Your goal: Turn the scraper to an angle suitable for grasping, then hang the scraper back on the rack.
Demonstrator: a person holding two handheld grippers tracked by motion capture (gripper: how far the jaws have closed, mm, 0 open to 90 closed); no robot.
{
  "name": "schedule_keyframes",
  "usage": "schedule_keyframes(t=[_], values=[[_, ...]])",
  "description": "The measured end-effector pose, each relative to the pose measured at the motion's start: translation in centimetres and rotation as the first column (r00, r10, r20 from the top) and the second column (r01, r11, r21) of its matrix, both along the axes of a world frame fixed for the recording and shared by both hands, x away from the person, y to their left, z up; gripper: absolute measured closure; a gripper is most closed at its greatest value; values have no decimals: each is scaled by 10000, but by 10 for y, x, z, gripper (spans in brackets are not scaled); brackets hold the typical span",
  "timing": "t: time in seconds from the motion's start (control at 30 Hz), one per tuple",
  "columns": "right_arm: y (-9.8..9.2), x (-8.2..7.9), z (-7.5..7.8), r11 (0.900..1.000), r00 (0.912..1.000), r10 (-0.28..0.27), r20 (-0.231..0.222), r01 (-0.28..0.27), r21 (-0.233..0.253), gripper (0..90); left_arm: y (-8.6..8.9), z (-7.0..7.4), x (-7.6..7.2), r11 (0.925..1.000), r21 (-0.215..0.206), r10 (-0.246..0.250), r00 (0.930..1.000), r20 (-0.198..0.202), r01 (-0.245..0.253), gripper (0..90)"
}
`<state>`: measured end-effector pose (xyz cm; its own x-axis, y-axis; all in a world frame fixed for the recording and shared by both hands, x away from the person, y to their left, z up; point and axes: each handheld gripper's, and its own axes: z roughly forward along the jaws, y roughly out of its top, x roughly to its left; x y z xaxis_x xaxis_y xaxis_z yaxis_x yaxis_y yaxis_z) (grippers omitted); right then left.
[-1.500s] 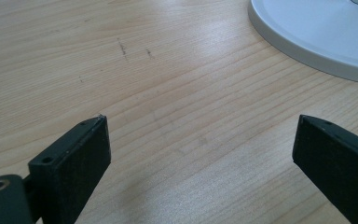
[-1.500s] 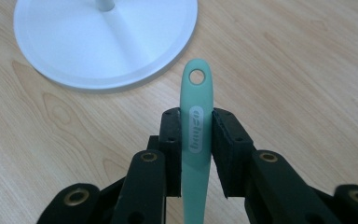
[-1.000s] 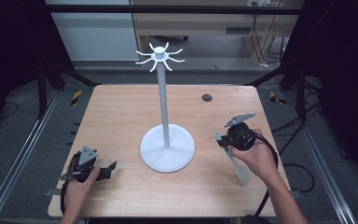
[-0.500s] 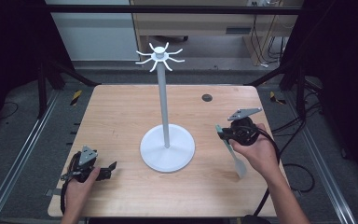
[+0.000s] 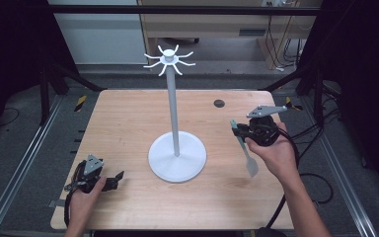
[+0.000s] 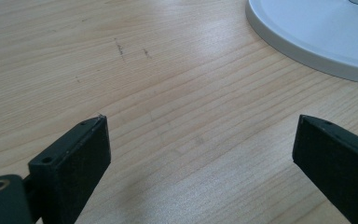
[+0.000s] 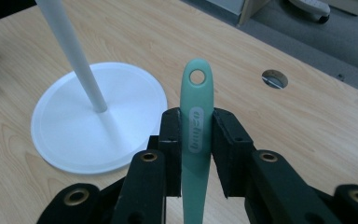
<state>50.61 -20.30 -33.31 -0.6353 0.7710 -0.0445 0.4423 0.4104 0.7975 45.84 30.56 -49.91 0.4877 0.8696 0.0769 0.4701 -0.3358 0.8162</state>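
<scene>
A white stand point(image 5: 173, 123) with a round base point(image 5: 177, 157) and hooked prongs point(image 5: 169, 59) at its top rises from the middle of the wooden table point(image 5: 128, 123). My right gripper point(image 5: 239, 131) is shut on a mint-green spatula point(image 5: 243, 147), lifted off the table right of the stand. In the right gripper view the spatula's handle point(image 7: 196, 121) sticks up between the jaws, its hanging hole at the tip, with the base point(image 7: 98, 116) behind. My left gripper point(image 5: 116, 178) rests at the front left, open and holding nothing. Its jaws stand wide apart over bare wood, the base's rim point(image 6: 317, 42) beyond.
A small round hole point(image 5: 219, 103) is set in the tabletop at the back right. Metal rails run along both sides of the table. Cables point(image 5: 296, 148) trail from the right gripper off the table's right edge.
My right gripper has risen and moved toward the back with the spatula, whose blade now hangs free over the table. The left gripper has stayed put.
</scene>
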Motion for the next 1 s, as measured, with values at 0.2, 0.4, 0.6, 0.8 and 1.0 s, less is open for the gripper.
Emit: schedule_keyframes(t=[0.2,0.4,0.6,0.8,1.0], values=[[1,0,11,9996,9993,-49,381,38,277,743,1,0,0,10000,-13,33,10000,16,-33,37],[2,1,20,9988,9976,-81,682,47,489,743,1,0,0,10000,-10,29,10000,5,-29,37],[7,3,28,9982,9957,-50,921,-6,600,743,1,1,0,10000,-16,39,10000,13,-39,37],[10,3,34,9972,9939,-71,1098,-12,752,743,1,1,0,10000,-20,39,10000,12,-39,37],[15,2,40,9958,9912,-10,1327,-112,909,743,1,1,0,10000,-3,26,10000,13,-26,37]])
